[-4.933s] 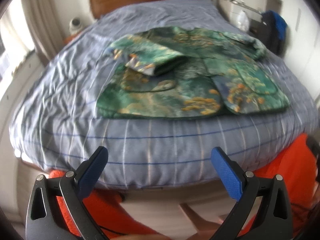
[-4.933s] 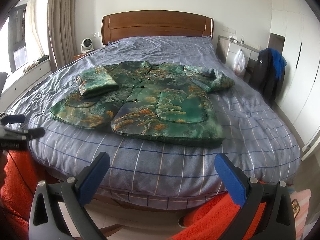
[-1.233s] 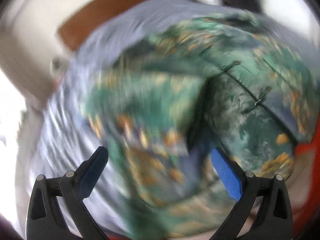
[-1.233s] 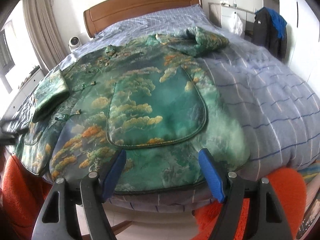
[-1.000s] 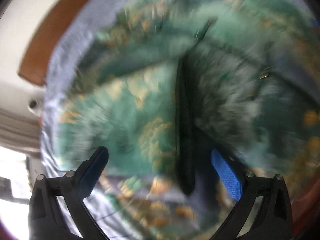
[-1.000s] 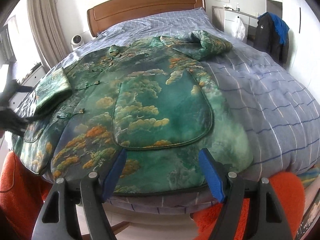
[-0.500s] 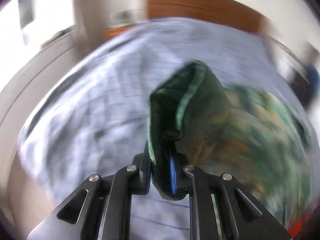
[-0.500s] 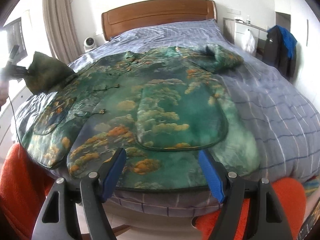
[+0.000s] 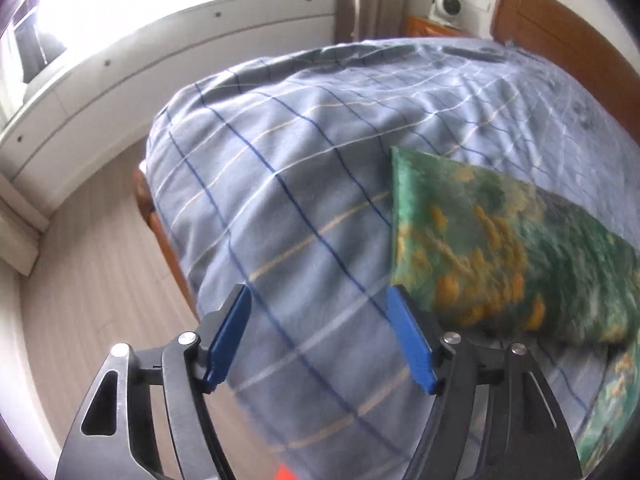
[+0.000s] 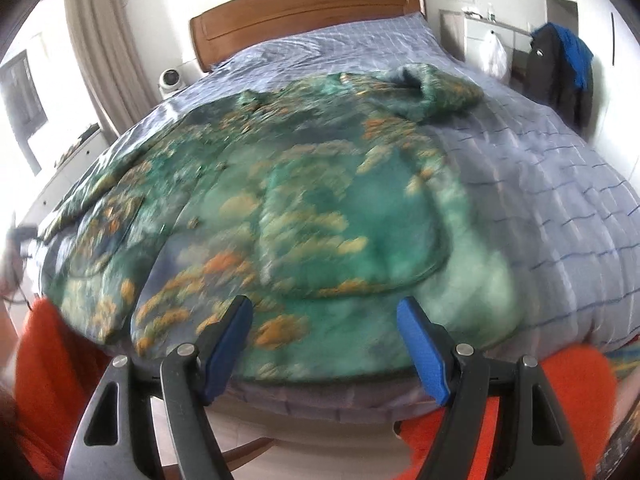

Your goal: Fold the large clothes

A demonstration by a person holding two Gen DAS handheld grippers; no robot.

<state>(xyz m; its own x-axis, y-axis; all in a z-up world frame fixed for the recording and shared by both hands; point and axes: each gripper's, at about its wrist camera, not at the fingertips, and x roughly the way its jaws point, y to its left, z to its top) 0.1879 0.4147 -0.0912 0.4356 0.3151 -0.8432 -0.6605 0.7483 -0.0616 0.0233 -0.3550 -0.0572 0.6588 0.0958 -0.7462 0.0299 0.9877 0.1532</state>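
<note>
A large green jacket (image 10: 304,208) with orange and gold print lies spread front-up on the blue checked bed (image 10: 560,200). Its left sleeve (image 9: 500,248) lies flat out to the side on the cover, its cuff edge toward the window. Its right sleeve (image 10: 432,84) is bunched near the far right. My left gripper (image 9: 320,336) is open and empty, just left of the sleeve's cuff. My right gripper (image 10: 324,344) is open and empty, over the jacket's bottom hem at the foot of the bed.
A wooden headboard (image 10: 304,12) is at the far end. A white window bench (image 9: 160,52) and wood floor (image 9: 80,280) lie left of the bed. A small fan (image 9: 446,4) sits on the nightstand. Dark and blue clothes (image 10: 560,68) hang at right. Orange fabric (image 10: 52,360) is at the near edge.
My left gripper was shut on the folded left sleeve and lifted it outward; now it has let go and the sleeve lies flat on the cover. My right gripper moved closer to the hem.
</note>
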